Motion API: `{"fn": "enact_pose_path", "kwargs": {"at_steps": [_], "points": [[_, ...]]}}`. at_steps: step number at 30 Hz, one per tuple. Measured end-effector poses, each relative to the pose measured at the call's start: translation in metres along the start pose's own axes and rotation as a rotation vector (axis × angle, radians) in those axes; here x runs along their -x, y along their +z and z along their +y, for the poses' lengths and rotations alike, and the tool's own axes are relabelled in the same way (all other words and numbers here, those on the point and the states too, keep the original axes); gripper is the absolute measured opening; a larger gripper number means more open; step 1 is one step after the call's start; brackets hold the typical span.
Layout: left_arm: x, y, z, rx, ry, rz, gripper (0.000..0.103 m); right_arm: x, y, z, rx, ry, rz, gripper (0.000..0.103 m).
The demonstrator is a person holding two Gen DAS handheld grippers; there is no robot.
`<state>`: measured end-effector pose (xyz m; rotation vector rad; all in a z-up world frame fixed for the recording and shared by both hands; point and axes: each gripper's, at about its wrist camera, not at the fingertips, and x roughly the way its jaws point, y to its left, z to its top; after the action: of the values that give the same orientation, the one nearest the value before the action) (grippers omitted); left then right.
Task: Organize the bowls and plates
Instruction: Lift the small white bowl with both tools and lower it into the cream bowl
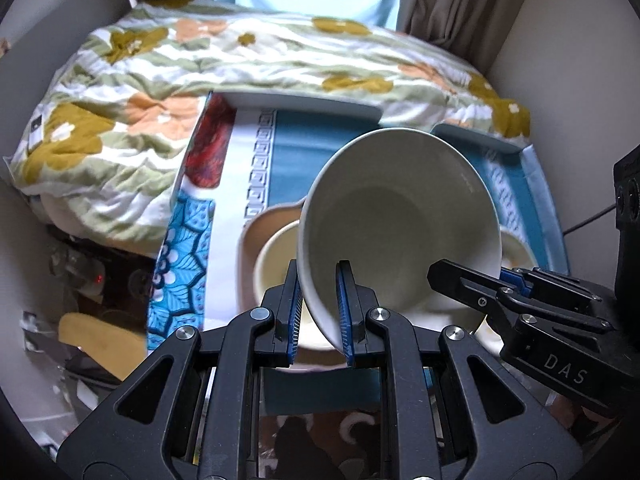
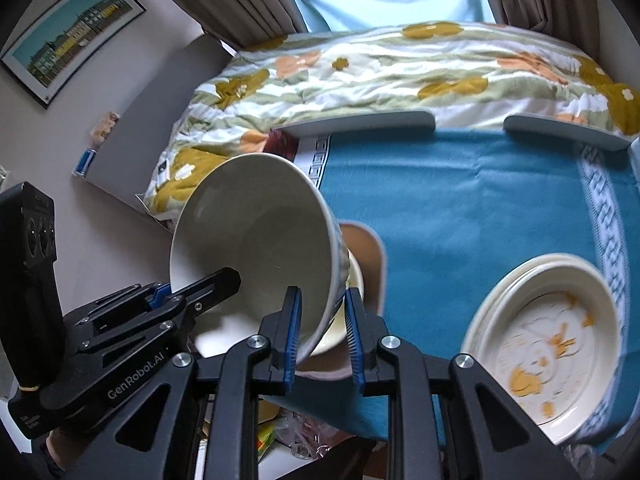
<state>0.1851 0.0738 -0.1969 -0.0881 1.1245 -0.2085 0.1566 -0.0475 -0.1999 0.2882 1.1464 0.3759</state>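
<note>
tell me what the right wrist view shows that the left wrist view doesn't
Only the right wrist view shows the framed picture on the wall and the stained plates in full. Only the left wrist view shows the red flower print and blue leaf pattern on the cloth's edge. Both show the white bowl, gripped at its rim by the left tool and right tool, and the floral quilt.

a tilted white bowl (image 1: 400, 216) is pinched at its rim by the left hand-held gripper (image 1: 320, 312), with the right hand-held gripper (image 1: 516, 280) clamped on its opposite rim, above a smaller cream bowl (image 1: 276, 260) on the blue-clothed worktop (image 1: 296, 156).
</note>
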Motion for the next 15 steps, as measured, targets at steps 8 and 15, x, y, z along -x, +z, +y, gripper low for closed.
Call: {"fn": "enact_pose_path", "kwargs": {"at_steps": [8,15], "points": [[-0.040,-0.008,0.026,-0.010,-0.027,0.105,0.014,-0.042,-0.007,0.002,-0.075,-0.039,0.075,0.020],[-0.054,-0.003,0.029,-0.035,-0.029,0.140,0.014,-0.052,-0.005,0.000,-0.098,-0.066,0.095,0.020]]}}
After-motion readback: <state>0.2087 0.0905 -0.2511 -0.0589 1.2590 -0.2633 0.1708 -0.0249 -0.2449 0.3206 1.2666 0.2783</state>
